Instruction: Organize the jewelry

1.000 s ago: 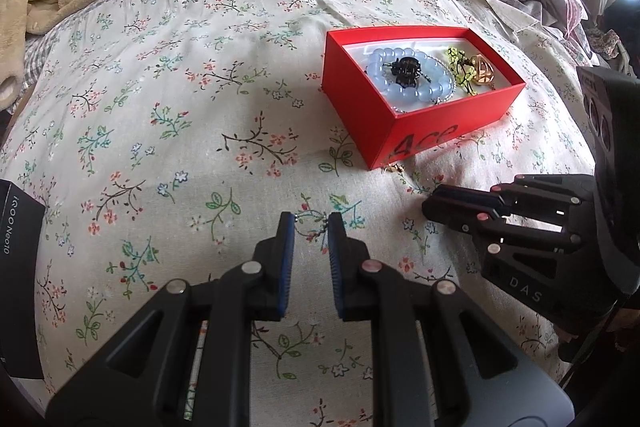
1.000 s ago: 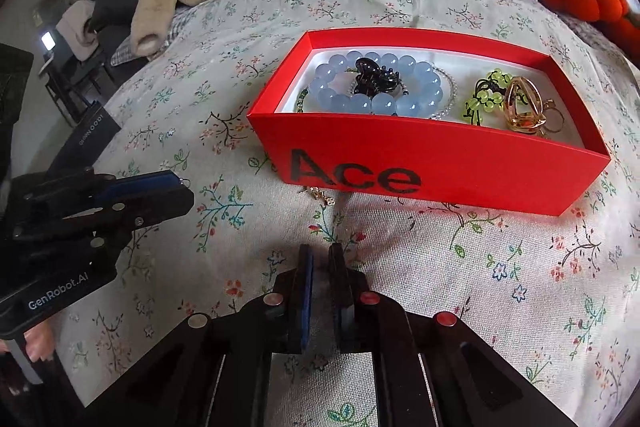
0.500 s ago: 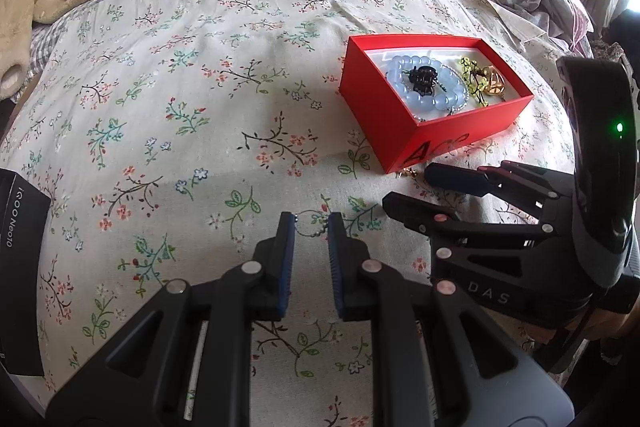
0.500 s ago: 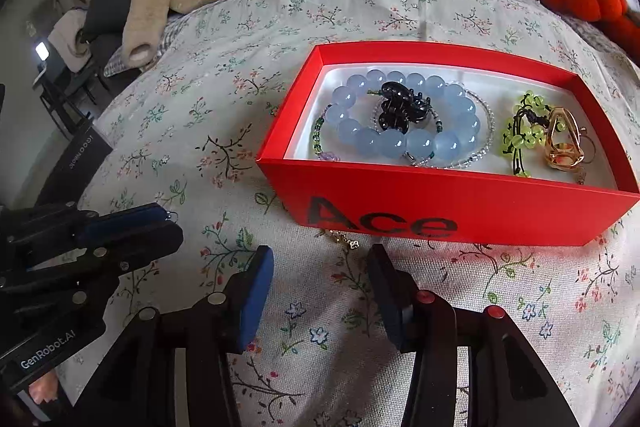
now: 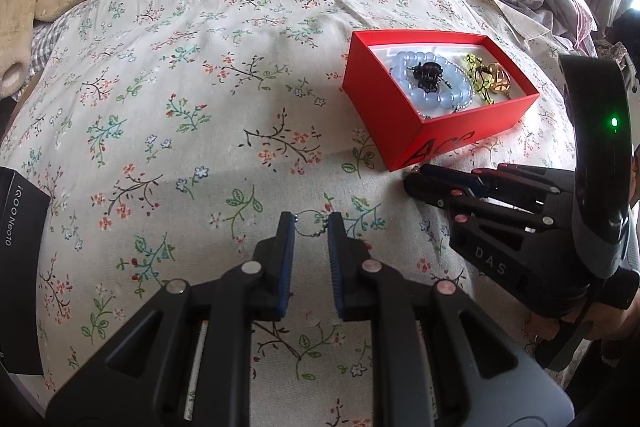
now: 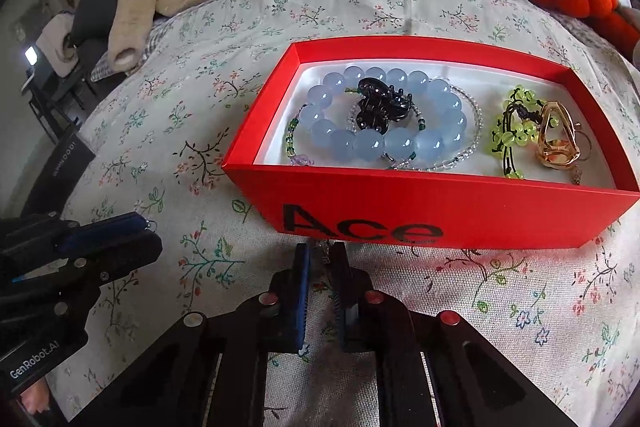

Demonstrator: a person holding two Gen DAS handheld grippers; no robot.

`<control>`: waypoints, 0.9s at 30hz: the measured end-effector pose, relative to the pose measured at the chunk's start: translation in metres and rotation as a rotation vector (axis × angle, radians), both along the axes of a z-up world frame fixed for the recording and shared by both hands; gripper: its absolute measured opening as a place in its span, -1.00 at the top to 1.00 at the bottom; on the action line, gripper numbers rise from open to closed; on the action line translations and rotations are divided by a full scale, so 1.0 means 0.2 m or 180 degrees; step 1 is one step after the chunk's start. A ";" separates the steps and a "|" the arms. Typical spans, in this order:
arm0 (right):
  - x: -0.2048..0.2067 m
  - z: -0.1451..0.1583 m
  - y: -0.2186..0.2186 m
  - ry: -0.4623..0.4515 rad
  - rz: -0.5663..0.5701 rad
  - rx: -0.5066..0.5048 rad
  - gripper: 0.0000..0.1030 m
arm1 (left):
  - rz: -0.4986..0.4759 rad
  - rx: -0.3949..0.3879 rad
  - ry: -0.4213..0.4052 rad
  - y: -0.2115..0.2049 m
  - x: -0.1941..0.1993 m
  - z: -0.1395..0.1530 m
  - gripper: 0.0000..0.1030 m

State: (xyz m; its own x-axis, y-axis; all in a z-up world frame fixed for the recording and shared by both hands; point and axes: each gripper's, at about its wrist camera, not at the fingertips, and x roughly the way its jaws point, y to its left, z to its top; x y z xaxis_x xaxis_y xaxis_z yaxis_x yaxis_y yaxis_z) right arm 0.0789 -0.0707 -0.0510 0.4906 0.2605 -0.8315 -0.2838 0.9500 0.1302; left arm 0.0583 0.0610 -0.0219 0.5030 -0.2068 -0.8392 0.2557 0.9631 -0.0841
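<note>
1. Red cardboard box (image 6: 436,203) marked "Ace" sits on the floral bedspread (image 5: 224,75), toward its right side in the left wrist view, and it already holds most of the haul.
2. Inside, at the box's left end: a blue bead bracelet (image 6: 384,115) with a black hair claw (image 6: 380,105) lying on top of it, and a thin clear-bead strand (image 6: 474,131) looped around them. At the right end: a yellow-green bead piece (image 6: 516,129) touching a gold ring-like piece (image 6: 558,135).
3. So I'd call it mostly done. Two small bits look to be left out on the bedspread.
4. First: a small ball-chain loop (image 5: 311,223) right at the tips of the left gripper (image 5: 311,231). The fingers are a little apart with the loop between them, not clamped as far as I can tell.
5. Second: a tiny chain piece (image 6: 325,247) on the fabric just against the box's front wall. The right gripper (image 6: 322,255) is on it, fingers nearly together with a narrow gap; can't tell if they're actually pinching it.
6. My guess at what's left: grab both and drop them in the box. Thin chain on soft fabric could slip.
</note>
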 end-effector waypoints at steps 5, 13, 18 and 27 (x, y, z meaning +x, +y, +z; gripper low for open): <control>-0.07 0.02 -0.04 0.0061 0.0172 0.0020 0.82 | -0.0016 0.0044 -0.0007 -0.01 -0.01 -0.01 0.64; -0.15 0.09 -0.16 0.0111 0.0229 0.0094 0.82 | -0.0001 -0.0024 -0.0038 -0.03 -0.01 0.02 0.64; -0.14 0.15 -0.28 0.0118 0.0102 0.0139 0.82 | -0.0014 -0.0088 -0.0127 -0.07 -0.01 0.08 0.64; -0.06 0.33 -0.50 0.0091 -0.0181 0.0365 0.82 | -0.0032 -0.0259 -0.0366 -0.17 0.02 0.21 0.64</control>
